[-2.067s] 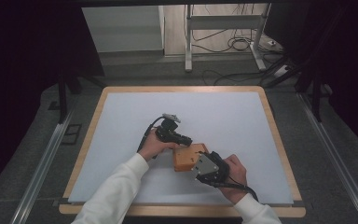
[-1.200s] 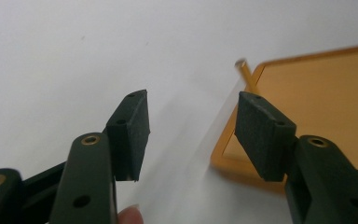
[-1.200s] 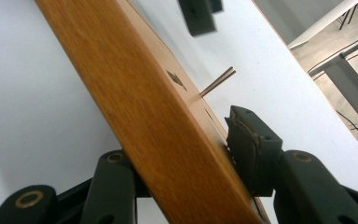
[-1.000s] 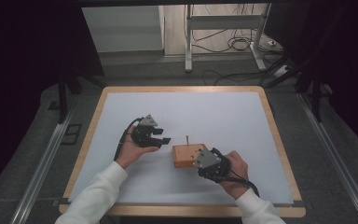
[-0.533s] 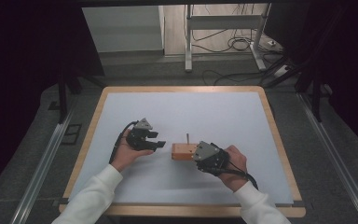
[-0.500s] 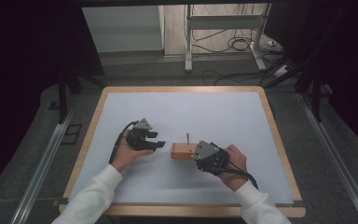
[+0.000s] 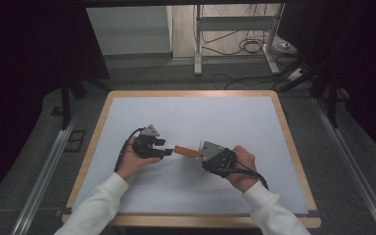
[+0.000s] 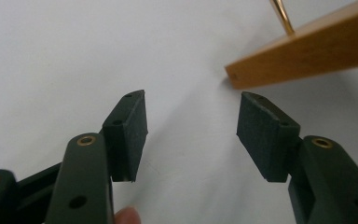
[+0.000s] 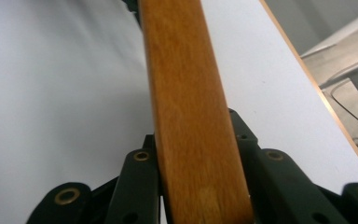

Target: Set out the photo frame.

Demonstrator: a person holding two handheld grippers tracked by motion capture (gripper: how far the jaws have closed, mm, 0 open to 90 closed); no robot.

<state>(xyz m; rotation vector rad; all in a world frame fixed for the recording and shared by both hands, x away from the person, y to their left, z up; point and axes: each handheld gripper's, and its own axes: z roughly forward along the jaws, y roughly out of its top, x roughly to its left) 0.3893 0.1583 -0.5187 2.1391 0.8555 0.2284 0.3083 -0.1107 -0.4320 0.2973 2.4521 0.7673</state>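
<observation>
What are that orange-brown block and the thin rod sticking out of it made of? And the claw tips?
The block looks like wood: warm orange-brown, visible grain, a smooth, possibly varnished sheen. The thin rod appears to be metal, brass-coloured and shiny. The left claw has matte black fingertips with a finely textured face, probably rubber or foam padding on plastic, though that is uncertain.

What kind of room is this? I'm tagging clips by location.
Probably a lab or recording studio, not a home: a bare white table with a wooden rim, dark curtains on both sides, and loose cables around a metal stand on the floor behind.
</observation>
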